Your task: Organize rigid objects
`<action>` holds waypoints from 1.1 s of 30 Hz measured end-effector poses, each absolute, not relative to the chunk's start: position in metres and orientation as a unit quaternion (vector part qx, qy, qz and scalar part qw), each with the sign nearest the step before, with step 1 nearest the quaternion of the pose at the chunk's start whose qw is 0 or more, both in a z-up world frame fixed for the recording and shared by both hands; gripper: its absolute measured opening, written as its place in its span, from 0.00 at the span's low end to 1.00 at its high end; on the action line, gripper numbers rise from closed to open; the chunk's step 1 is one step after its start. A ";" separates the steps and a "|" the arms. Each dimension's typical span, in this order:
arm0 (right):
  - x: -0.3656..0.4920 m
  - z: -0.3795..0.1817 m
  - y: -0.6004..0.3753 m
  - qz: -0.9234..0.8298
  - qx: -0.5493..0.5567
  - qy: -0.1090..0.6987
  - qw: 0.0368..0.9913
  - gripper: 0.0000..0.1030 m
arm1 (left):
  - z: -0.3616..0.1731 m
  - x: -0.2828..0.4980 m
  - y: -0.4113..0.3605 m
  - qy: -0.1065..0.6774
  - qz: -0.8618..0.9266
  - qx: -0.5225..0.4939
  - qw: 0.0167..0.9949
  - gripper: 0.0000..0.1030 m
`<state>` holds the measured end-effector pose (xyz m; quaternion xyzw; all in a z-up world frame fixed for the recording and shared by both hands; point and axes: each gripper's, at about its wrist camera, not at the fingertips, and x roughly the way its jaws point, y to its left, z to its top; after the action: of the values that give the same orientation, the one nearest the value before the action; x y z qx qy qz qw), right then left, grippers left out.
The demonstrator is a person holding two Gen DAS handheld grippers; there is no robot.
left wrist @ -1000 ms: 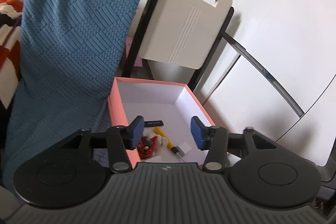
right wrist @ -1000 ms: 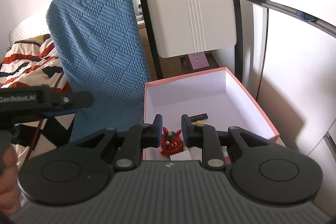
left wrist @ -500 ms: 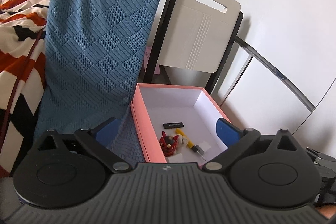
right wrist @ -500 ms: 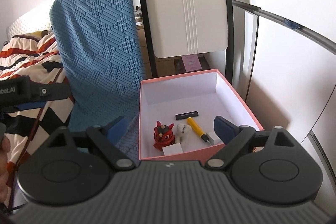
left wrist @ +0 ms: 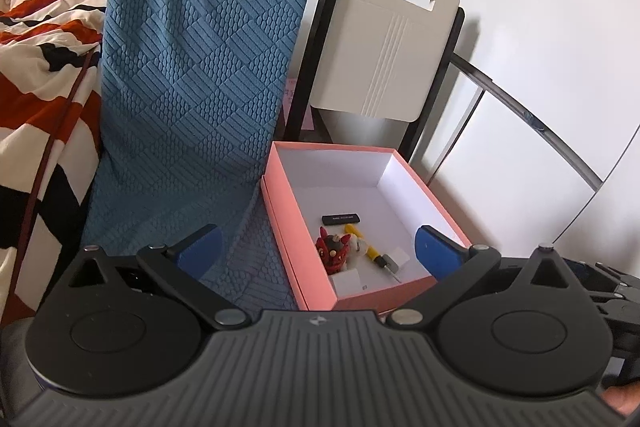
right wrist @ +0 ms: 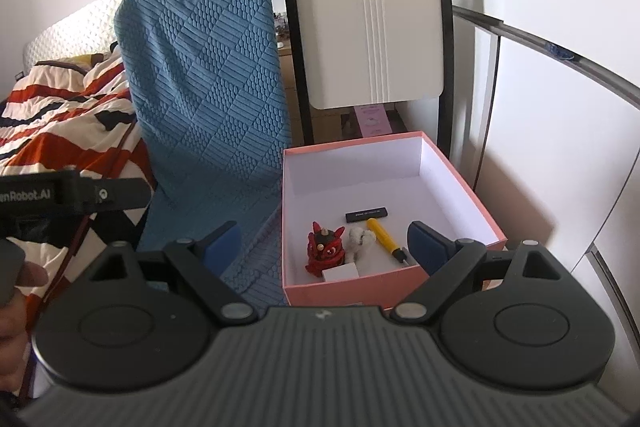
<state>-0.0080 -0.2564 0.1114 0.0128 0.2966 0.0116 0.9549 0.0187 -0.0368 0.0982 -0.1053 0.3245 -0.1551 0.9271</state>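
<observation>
A pink box point(left wrist: 372, 293) with a white inside stands on the blue mat. In it lie a red horned figure point(left wrist: 332, 253), a black stick point(left wrist: 340, 219), a yellow screwdriver point(left wrist: 370, 249) and a white card point(left wrist: 348, 281). My left gripper point(left wrist: 316, 247) hangs open, short of the box, nothing between its blue pads. The right wrist view shows the same box point(right wrist: 352, 287), with the red figure point(right wrist: 322, 247) upright beside a small white plush point(right wrist: 360, 239), the screwdriver point(right wrist: 382, 229) and the stick point(right wrist: 366, 214). My right gripper point(right wrist: 324, 243) is open and holds nothing.
A blue textured cushion point(left wrist: 192, 87) leans behind the box on the left. A white chair back point(left wrist: 384, 47) rises behind it. A striped blanket point(left wrist: 40, 67) lies far left. White panels stand on the right. The left gripper's body point(right wrist: 60, 195) and a hand point(right wrist: 16, 299) show at the right view's left edge.
Both grippers went from narrow to wide open and drew back from the box. The right one let go of the red figure, which now stands in the box.
</observation>
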 end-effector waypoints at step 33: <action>-0.019 0.111 -0.250 0.011 0.002 0.301 0.954 0.89 | 0.096 0.007 -0.040 0.334 -0.128 -0.081 0.930 1.00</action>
<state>-0.0190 -0.2498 0.1111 0.0016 0.3008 0.0110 0.9536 0.0073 -0.0396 0.0958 -0.0812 0.3342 -0.1284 0.9302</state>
